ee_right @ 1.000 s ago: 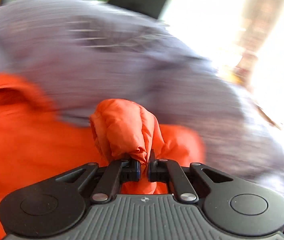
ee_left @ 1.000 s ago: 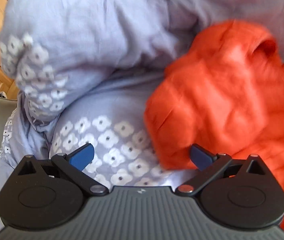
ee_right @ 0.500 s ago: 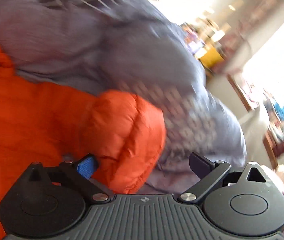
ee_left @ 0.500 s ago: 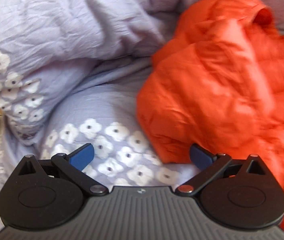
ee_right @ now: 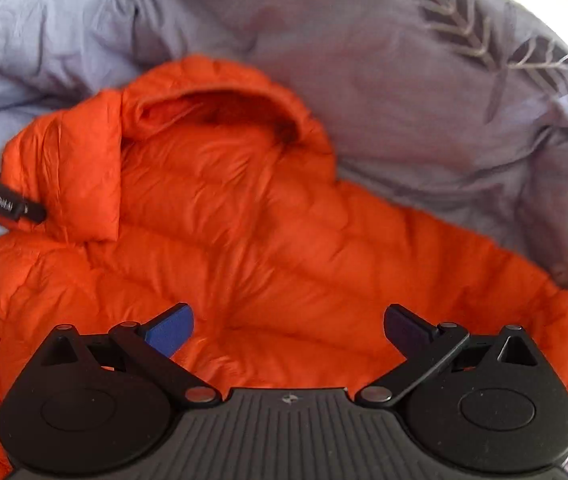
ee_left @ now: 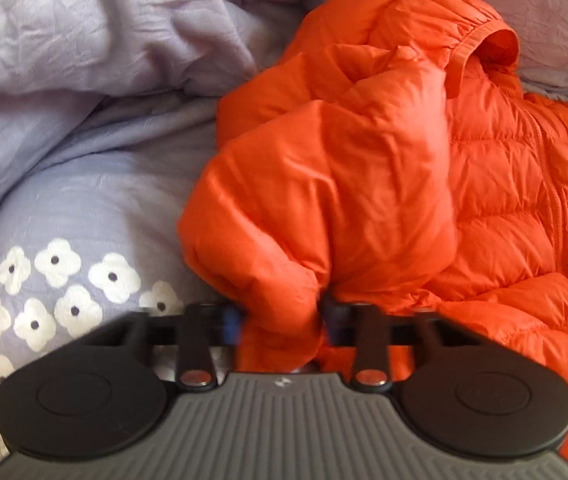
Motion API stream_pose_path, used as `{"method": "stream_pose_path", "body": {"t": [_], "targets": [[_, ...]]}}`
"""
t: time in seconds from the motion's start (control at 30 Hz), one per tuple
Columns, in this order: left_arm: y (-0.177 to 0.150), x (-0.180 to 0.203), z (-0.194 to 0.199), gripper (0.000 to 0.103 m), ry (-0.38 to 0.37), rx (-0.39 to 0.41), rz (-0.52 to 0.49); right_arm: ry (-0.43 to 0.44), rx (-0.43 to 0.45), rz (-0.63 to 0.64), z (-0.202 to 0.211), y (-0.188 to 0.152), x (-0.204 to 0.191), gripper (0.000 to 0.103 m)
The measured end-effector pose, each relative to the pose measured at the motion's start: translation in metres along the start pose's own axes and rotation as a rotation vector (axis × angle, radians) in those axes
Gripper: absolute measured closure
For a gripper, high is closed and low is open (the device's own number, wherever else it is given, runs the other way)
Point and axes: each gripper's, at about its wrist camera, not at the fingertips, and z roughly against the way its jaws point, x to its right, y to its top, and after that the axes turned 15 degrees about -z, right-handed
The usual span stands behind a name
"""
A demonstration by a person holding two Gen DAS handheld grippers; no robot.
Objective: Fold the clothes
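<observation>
An orange puffer jacket (ee_left: 364, 180) with a hood (ee_right: 219, 108) lies spread on a lilac duvet. My left gripper (ee_left: 281, 316) is closing its jaws, and a bunched fold of the jacket's sleeve is pinched between the pads. In the right wrist view one of the left gripper's fingers (ee_right: 7, 204) shows at the left edge, against the folded-over sleeve (ee_right: 79, 176). My right gripper (ee_right: 288, 328) hangs over the jacket's (ee_right: 284, 240) body. Its jaws are still opening wide, and only flat fabric lies beneath them, with nothing between them.
The lilac duvet (ee_left: 83, 60) is heaped in thick folds around the jacket, with white flower prints (ee_left: 63, 292) at the near left and a leaf print (ee_right: 464, 36) at the far right. Its bulges rise behind and beside the jacket.
My left gripper has sunk onto the jacket's edge and closed from wide open onto a fold. My right gripper has let go of the orange fold, opened, and swung over the jacket's body.
</observation>
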Motion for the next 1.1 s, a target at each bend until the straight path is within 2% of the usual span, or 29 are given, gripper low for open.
{"method": "stream_pose_path", "body": {"t": [0.07,0.1,0.13,0.27,0.33,0.4,0.5,0.57,0.6,0.67,0.7,0.73,0.77,0.83,0.87,0.97,1.03,1.1], "targets": [[-0.003,-0.01,0.008,0.081,0.024,0.03,0.012,-0.008,-0.017,0.016,-0.006,-0.005,-0.004,0.0],[-0.005,-0.018,0.017,0.083,0.061,0.053,0.024,-0.006,-0.022,0.021,-0.007,-0.007,-0.003,0.0],[-0.006,-0.028,0.026,0.085,0.107,0.075,0.036,-0.001,-0.028,0.022,-0.007,-0.009,-0.001,0.0],[-0.017,-0.077,0.079,0.087,0.383,0.196,0.091,0.013,-0.041,-0.007,0.005,-0.012,0.013,0.0],[-0.027,-0.099,0.099,0.082,0.441,0.214,0.116,0.04,-0.041,-0.005,0.016,-0.015,0.019,0.0],[-0.032,-0.119,0.107,0.075,0.436,0.193,0.157,0.16,-0.058,0.077,0.037,-0.028,0.012,0.0],[-0.039,-0.122,0.099,0.063,0.446,0.126,0.175,0.392,-0.066,0.282,0.074,-0.059,-0.015,0.0],[-0.05,-0.119,0.092,0.057,0.494,0.098,0.148,0.523,-0.09,0.386,0.088,-0.085,-0.041,0.0],[-0.055,-0.117,0.089,0.057,0.517,0.083,0.133,0.547,-0.116,0.414,0.086,-0.098,-0.054,0.002],[-0.056,-0.116,0.083,0.057,0.544,0.066,0.12,0.495,-0.148,0.427,0.068,-0.119,-0.08,0.017],[-0.053,-0.116,0.08,0.057,0.553,0.059,0.116,0.459,-0.164,0.411,0.056,-0.126,-0.09,0.035],[-0.051,-0.117,0.076,0.057,0.56,0.053,0.114,0.443,-0.202,0.365,0.044,-0.129,-0.095,0.041],[-0.049,-0.12,0.074,0.057,0.552,0.051,0.119,0.463,-0.234,0.312,0.039,-0.127,-0.094,0.042],[-0.045,-0.125,0.07,0.057,0.536,0.047,0.13,0.544,-0.266,0.23,0.04,-0.119,-0.087,0.052],[-0.045,-0.128,0.07,0.057,0.527,0.049,0.136,0.604,-0.265,0.207,0.048,-0.115,-0.082,0.064],[-0.045,-0.136,0.067,0.055,0.52,0.041,0.143,0.681,-0.247,0.235,0.071,-0.112,-0.075,0.064],[-0.047,-0.139,0.065,0.055,0.521,0.03,0.148,0.614,-0.243,0.306,0.069,-0.123,-0.089,0.064],[-0.051,-0.142,0.06,0.055,0.516,0.018,0.154,0.509,-0.27,0.309,0.048,-0.131,-0.101,0.062]]}}
